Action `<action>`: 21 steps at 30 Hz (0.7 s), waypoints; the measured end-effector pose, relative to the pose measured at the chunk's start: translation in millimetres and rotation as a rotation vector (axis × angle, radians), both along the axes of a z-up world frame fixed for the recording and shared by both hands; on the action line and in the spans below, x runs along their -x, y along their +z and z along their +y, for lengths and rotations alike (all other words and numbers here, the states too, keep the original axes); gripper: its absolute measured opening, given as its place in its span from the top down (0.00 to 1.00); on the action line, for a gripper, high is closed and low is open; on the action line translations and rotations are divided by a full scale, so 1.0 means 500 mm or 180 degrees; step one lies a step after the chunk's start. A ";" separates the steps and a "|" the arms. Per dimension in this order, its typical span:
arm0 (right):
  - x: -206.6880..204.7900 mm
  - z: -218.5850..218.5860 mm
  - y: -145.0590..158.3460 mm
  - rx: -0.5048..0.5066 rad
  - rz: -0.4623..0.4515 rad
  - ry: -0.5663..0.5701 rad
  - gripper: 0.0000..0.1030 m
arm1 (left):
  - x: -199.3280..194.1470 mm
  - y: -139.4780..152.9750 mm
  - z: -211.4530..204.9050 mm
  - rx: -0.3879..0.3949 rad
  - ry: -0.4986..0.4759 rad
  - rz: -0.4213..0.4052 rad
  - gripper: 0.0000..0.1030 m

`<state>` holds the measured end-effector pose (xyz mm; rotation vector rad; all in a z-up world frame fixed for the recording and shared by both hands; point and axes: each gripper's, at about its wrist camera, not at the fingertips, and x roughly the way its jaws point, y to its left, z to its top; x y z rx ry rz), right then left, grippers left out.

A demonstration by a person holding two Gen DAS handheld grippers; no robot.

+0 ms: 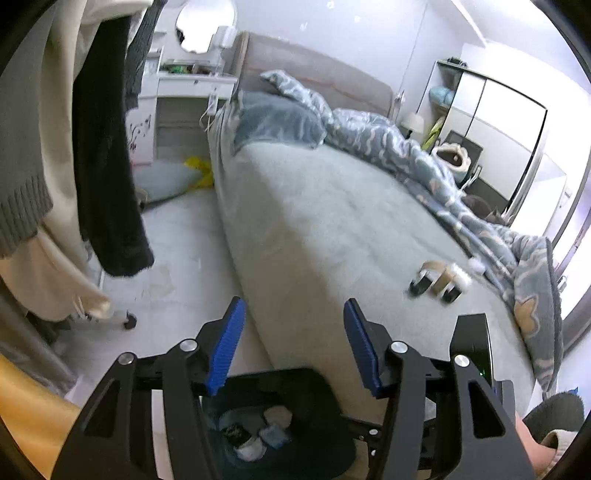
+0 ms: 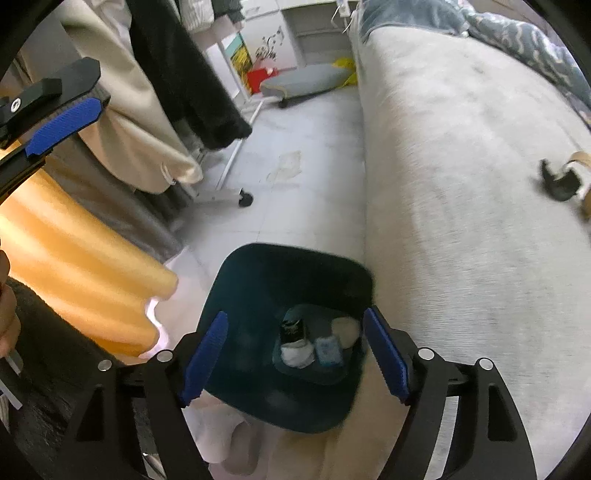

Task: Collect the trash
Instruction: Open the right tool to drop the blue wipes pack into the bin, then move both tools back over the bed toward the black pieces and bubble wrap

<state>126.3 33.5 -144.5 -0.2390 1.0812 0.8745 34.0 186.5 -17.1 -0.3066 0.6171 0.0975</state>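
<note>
Both grippers are hanging open and empty: right gripper (image 2: 295, 354) over the bin (image 2: 258, 273) beside the bed's edge (image 2: 373, 206), left gripper (image 1: 293, 347) toward bare floor (image 1: 184, 236) at 11 o'clock.

This is a bedroom in a home. A wide bed (image 1: 332, 206) with a padded headboard (image 1: 314, 70) fills most of it, a rumpled blue patterned duvet (image 1: 406, 147) pushed to its far side. A white dressing table (image 1: 192, 88) with a round mirror (image 1: 205, 22) stands beside the headboard, clothes hang on a wheeled rack (image 2: 229, 173), and a wardrobe (image 1: 506, 129) lines the far wall.
</note>
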 end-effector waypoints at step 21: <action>-0.077 -0.206 0.108 -0.0193 -0.0561 -0.0537 0.20 | -0.087 0.039 -0.142 0.0055 -0.0503 -0.0213 0.40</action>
